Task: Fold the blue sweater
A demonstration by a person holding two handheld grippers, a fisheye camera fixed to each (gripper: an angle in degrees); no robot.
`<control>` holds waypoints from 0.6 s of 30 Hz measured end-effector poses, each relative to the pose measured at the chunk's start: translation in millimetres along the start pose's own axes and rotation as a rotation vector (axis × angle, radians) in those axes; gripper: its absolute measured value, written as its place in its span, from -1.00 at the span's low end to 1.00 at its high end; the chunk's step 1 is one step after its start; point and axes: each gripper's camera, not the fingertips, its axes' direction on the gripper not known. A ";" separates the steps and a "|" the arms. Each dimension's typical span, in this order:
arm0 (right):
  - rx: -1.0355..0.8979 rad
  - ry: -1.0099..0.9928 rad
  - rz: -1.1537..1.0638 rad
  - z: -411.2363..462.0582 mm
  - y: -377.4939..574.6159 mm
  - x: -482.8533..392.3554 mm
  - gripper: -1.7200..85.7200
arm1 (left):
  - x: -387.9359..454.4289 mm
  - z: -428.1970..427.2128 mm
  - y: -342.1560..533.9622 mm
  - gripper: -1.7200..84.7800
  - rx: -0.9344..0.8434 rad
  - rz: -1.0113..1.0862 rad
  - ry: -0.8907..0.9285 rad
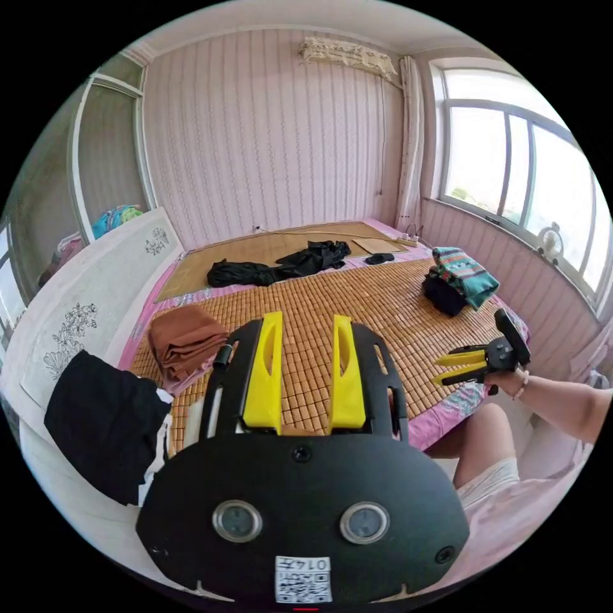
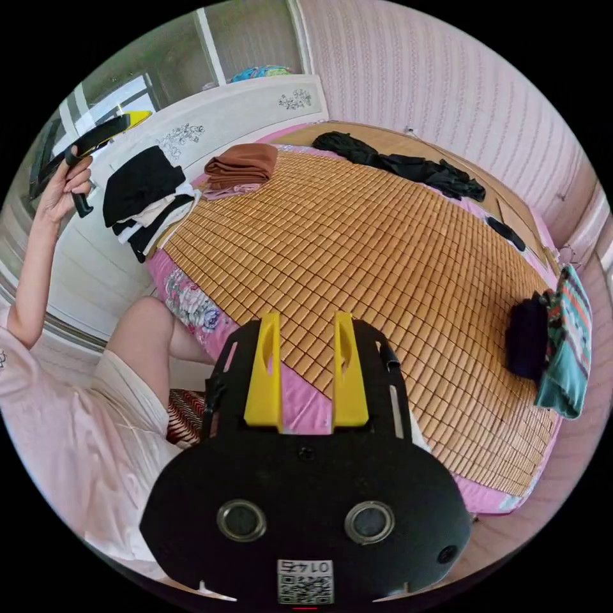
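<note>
A teal-blue patterned knit garment lies folded on top of a dark garment near the bed's right edge; in the right gripper view the knit and the dark piece sit at the far right. My left gripper hangs open over the near edge of the bamboo mat, holding nothing. My right gripper is open too, above the bed's pink edge and well short of the knit. Each shows in the other's view, held in a hand: the right gripper and the left gripper.
A bamboo mat covers the bed. On it lie a loose black pile at the back and a folded brown garment. A black garment drapes over the white footboard. The person's leg is beside the bed.
</note>
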 end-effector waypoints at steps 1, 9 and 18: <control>0.009 0.052 0.010 -15.2 10.8 6.2 -0.67 | 13.7 4.8 2.8 -0.70 0.005 0.010 0.025; 0.041 0.211 0.089 -94.1 75.7 62.6 -0.65 | 193.1 89.6 50.1 -0.69 0.006 0.152 0.349; 0.032 0.348 0.152 -137.0 128.4 174.9 -0.63 | 342.3 234.8 82.9 -0.70 -0.135 0.217 0.536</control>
